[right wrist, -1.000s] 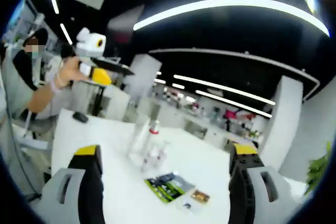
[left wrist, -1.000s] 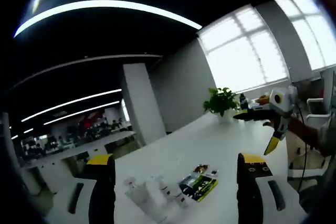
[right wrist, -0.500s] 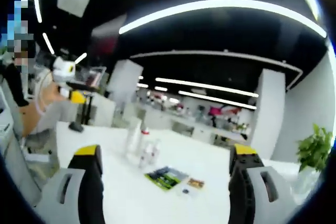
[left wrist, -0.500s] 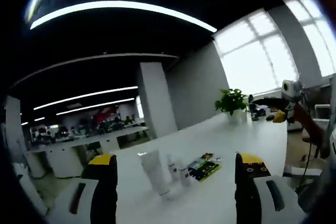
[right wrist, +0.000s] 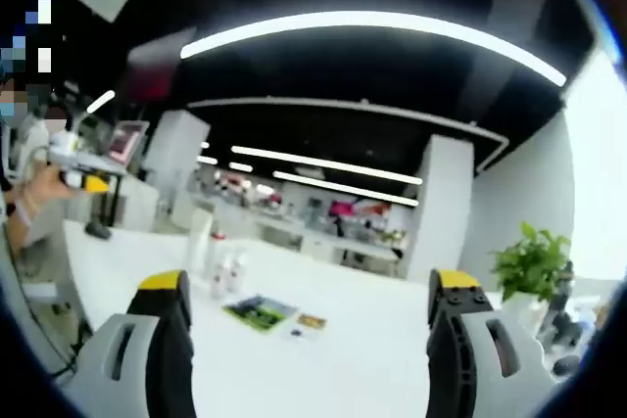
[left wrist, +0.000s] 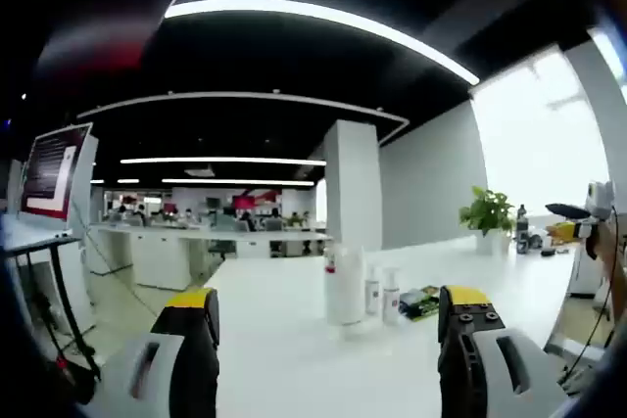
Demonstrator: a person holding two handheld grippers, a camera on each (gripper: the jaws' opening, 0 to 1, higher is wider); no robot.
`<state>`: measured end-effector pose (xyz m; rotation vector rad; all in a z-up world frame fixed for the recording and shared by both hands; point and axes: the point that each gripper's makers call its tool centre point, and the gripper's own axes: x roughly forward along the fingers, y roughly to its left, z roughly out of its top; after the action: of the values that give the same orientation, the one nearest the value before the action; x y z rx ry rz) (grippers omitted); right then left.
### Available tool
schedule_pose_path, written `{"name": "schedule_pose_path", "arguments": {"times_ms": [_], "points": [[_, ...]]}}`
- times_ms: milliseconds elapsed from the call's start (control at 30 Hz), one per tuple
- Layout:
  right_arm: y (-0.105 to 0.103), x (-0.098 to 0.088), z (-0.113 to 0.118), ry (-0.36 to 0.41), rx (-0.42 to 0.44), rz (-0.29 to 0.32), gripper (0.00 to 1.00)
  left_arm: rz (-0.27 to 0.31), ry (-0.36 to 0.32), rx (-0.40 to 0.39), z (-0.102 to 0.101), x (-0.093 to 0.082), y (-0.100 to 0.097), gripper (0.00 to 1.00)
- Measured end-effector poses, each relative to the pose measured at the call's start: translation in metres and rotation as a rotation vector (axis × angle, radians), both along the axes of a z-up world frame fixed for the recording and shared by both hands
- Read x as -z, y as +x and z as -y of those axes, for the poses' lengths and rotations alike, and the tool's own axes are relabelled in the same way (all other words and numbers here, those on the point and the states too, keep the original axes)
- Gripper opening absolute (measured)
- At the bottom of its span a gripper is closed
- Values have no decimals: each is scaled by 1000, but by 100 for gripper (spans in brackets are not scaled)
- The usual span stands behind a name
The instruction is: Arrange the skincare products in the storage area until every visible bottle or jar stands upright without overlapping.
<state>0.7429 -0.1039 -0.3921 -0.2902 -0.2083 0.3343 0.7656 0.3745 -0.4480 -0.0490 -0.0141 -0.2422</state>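
Holding nothing, with jaws spread wide apart: left gripper point(left wrist: 328, 340) hanging low over the white table point(left wrist: 294, 369). Same for the right gripper point(right wrist: 309, 340), jaws wide and gripping nothing. Standing upright farther along the table, out beyond the jaws: a big white tube point(left wrist: 344, 286) with two small bottles point(left wrist: 382, 293) just beside it. Lying flat next to those: a green packet point(left wrist: 423, 302). Sitting far back by the bright window: a leafy plant point(left wrist: 488, 212).
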Motion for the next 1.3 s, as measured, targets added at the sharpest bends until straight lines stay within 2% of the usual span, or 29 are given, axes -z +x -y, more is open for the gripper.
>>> {"name": "schedule_pose_path", "arguments": {"times_ms": [33, 67, 133, 200, 267, 367, 500, 633, 733, 1067, 1300], "points": [[1, 3, 4, 17, 4, -12, 100, -43, 30, -11, -4, 5, 6, 96], [3, 10, 9, 71, 7, -47, 100, -49, 51, -30, -7, 8, 11, 96], [9, 18, 16, 118, 4, -84, 100, -60, 48, -59, -10, 15, 14, 96], [19, 32, 25, 170, 18, -167, 100, -78, 42, -52, -7, 20, 17, 96], [22, 44, 28, 198, 13, -216, 100, -88, 17, -40, -5, 22, 17, 96], [25, 51, 26, 226, -9, -246, 98, -99, -4, -23, -5, 22, 16, 93], [30, 68, 27, 207, -4, -301, 95, -143, 31, -67, -15, 29, 14, 93], [33, 80, 28, 201, 3, -347, 94, -138, 28, -53, -12, 27, 13, 92], [33, 80, 29, 206, 4, -350, 94, -140, 19, -25, -7, 27, 13, 93], [33, 77, 29, 194, 8, -337, 92, -159, 6, -3, -2, 33, 18, 92], [35, 78, 32, 204, 22, -340, 92, -163, -1, -10, -3, 35, 20, 92]]}}
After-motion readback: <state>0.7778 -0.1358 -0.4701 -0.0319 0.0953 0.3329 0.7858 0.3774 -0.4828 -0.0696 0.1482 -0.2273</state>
